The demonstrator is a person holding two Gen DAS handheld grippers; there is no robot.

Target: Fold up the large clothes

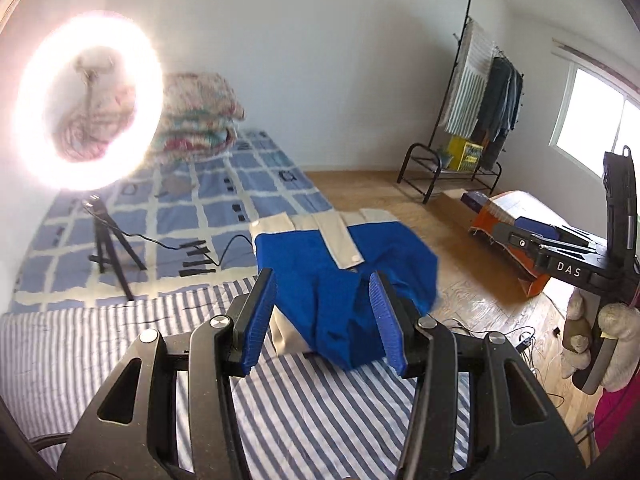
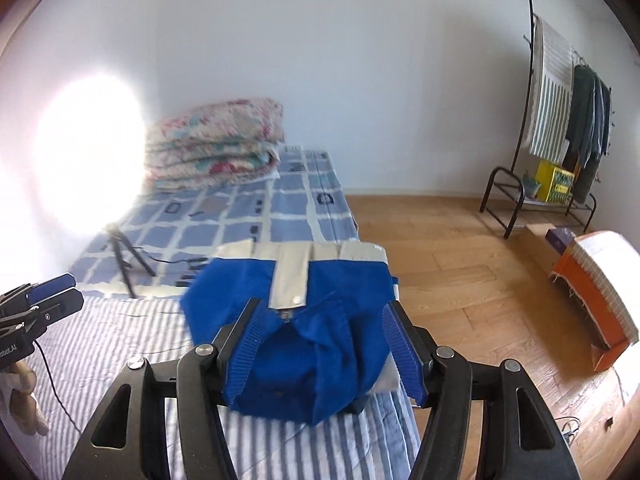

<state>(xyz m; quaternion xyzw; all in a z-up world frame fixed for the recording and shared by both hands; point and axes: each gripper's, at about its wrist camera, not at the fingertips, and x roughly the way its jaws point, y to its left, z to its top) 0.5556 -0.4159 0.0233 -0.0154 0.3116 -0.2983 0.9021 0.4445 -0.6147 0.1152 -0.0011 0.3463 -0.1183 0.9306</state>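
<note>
My left claw hangs above the bed with its fingers apart and nothing between them; the blue cloth seen through the gap lies further off, below. My right claw is the same, spread and empty, tipped down toward the bundle so I can look the fold over. The blue garment with its pale grey band lies folded into a compact block on the striped sheet, close to the edge of the bed beside the wooden floor, probably so both claws reach it easily. Further up, a ring light on its tripod stands on the checked cover, aimed at the work, and folded quilts are stacked against the wall, out of the way.
</note>
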